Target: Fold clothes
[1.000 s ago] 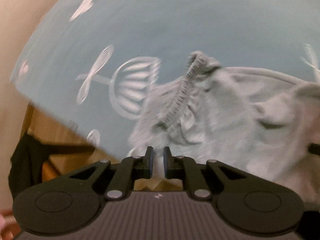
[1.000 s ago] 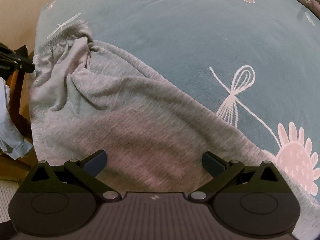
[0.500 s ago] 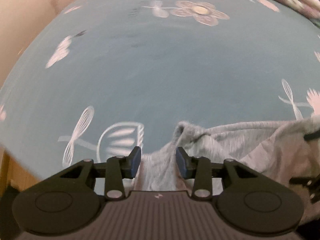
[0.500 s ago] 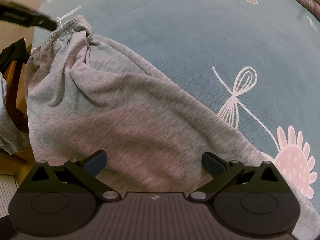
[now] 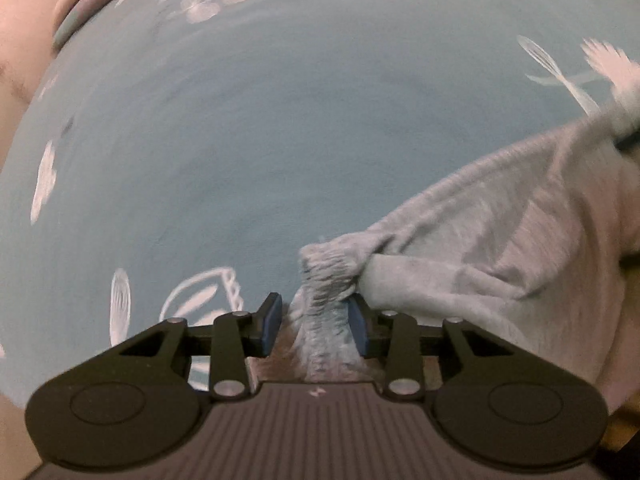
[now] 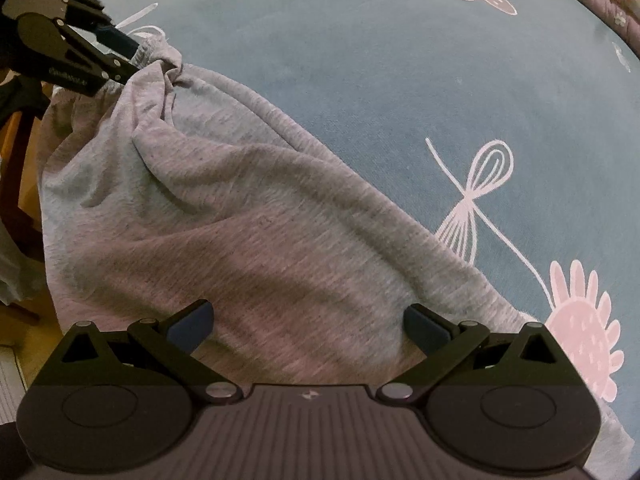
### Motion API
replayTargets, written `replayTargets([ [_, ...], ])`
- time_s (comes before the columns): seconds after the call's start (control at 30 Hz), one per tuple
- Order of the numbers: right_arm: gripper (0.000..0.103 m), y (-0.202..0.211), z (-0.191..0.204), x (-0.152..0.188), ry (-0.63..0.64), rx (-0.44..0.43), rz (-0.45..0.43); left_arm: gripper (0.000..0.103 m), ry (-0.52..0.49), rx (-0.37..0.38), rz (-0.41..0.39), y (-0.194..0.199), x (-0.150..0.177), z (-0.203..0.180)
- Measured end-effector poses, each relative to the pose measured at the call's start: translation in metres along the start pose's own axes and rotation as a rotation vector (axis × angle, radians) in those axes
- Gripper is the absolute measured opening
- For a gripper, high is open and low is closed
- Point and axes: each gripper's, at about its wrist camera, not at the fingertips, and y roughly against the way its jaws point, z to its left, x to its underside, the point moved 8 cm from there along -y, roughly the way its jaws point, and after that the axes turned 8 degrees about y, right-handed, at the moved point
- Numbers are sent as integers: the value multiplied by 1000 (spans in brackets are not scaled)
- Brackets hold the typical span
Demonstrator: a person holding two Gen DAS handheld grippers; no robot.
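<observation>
We see a grey garment (image 6: 248,216) spread across a blue bedsheet (image 6: 380,60) printed with pale flowers and whisk-like doodles. It runs from about 10 o'clock down to 5 o'clock in the right wrist view, wrinkled, its lower left part hanging past the sheet's edge.

Its gathered elastic waistband (image 5: 328,268) sits bunched at the upper end. In the left wrist view that band lies between the fingers of the left gripper (image 5: 314,322), at roughly 6 o'clock. The jaws there are partly apart and closing. The blue pad (image 5: 356,320) on the 3 o'clock side seems to touch the fabric, while the other pad stands clear of it with sheet visible in the gap. The frame is blurred, so we can't be sure of contact, and we read it as not yet clamped.

The right wrist view shows the same left gripper (image 6: 128,50) at 10 o'clock, tips at the waistband edge.

The right gripper (image 6: 308,320) hovers at 6 o'clock over the middle of the garment, fingers spread wide, nothing pinched. Cloth lies flat under the gap.

A striped quilt edge (image 5: 86,4) shows at 11 o'clock in the left view. Wooden furniture (image 6: 20,148) is at 9 o'clock in the right view.
</observation>
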Motion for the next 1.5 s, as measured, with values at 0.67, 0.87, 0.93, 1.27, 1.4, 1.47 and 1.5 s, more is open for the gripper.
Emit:
replayTargets([
  [0.67,103,6,0,-7,25,20,3,18,-91,326,29,-1,-10,23],
  [0.87,103,7,-1,-9,24,26,3,18,-84,336,-38,36,-15,7],
  [0.93,103,7,-2,-10,25,26,3,18,-16,406,-45,43,-15,3],
  [1.27,103,10,-5,-15,34,17,12,7,321,440,-99,72,3,30],
  [1.4,103,10,-7,-18,33,17,22,7,384,376,-105,88,13,44],
  [1.47,103,11,-8,-20,31,19,27,7,418,338,-100,93,19,53],
  [1.5,103,11,-8,-21,30,19,28,7,421,322,-94,94,21,58],
])
